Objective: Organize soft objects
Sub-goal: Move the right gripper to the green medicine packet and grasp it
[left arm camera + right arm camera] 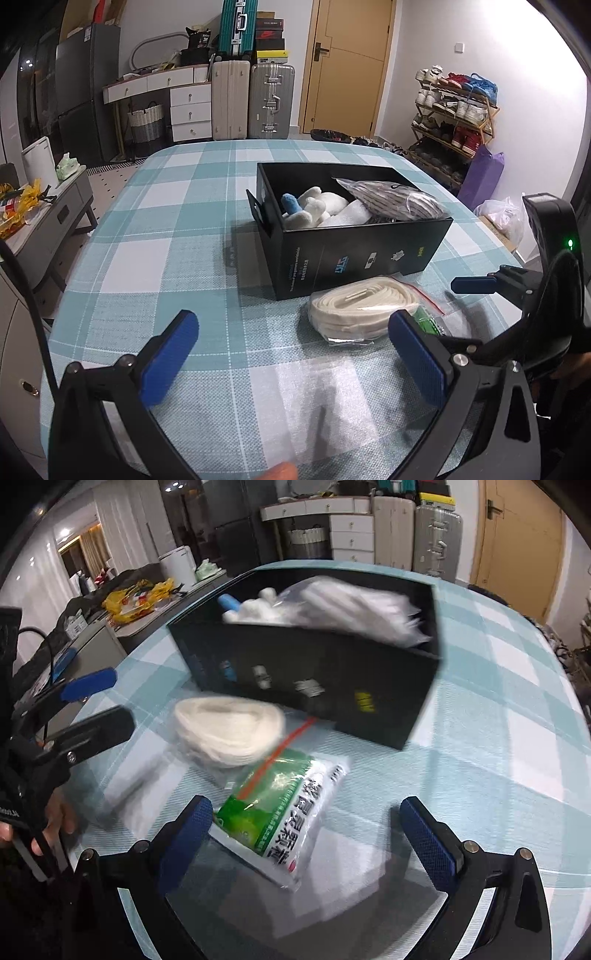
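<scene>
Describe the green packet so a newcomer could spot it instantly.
Find the black box on the checked table. In front of it lie two bagged items side by side. The green packet is the printed one, green and white with dark lettering, nearest the right tongs; the cream roll beside it is plain.

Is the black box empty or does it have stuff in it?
It has stuff in it. The open black box holds a white plush toy and a bagged striped item leaning on its rim.
</scene>
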`<state>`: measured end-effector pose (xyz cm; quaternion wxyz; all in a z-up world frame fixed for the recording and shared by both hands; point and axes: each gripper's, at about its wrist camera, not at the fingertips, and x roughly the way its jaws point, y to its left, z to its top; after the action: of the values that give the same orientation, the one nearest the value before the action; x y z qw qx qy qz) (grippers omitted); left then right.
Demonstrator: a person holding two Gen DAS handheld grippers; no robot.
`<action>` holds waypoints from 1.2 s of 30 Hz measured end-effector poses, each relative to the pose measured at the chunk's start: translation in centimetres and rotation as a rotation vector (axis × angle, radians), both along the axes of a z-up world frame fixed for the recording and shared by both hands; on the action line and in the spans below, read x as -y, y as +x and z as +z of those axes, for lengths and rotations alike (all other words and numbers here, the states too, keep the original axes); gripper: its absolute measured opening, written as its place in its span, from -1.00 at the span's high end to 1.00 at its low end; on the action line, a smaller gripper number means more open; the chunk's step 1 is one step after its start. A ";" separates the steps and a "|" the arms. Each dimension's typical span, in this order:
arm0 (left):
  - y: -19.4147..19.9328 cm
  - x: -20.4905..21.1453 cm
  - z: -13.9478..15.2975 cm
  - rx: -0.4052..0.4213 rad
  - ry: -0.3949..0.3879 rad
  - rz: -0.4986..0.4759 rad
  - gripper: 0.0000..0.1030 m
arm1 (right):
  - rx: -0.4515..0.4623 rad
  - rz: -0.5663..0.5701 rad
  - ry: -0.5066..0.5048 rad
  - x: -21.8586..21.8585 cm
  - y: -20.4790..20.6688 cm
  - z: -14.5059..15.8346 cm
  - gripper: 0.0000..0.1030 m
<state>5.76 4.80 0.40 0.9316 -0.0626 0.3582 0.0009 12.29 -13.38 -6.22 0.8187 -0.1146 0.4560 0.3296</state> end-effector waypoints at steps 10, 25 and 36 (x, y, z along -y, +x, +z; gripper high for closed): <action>0.1 0.3 0.0 -0.004 0.011 -0.005 -1.00 | 0.012 -0.024 -0.008 -1.0 -0.2 -0.3 -0.99; 0.4 0.3 -0.3 -0.015 0.004 -0.010 -1.00 | 0.067 -0.026 -0.045 0.6 0.0 -0.8 -0.74; 0.6 0.9 -0.5 -0.020 0.006 -0.020 -1.00 | 0.083 0.029 -0.006 0.4 -0.1 -0.3 0.11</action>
<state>6.40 3.92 -0.11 0.9280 -0.0562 0.3682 -0.0067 12.18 -13.76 -6.56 0.8316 -0.1373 0.4213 0.3348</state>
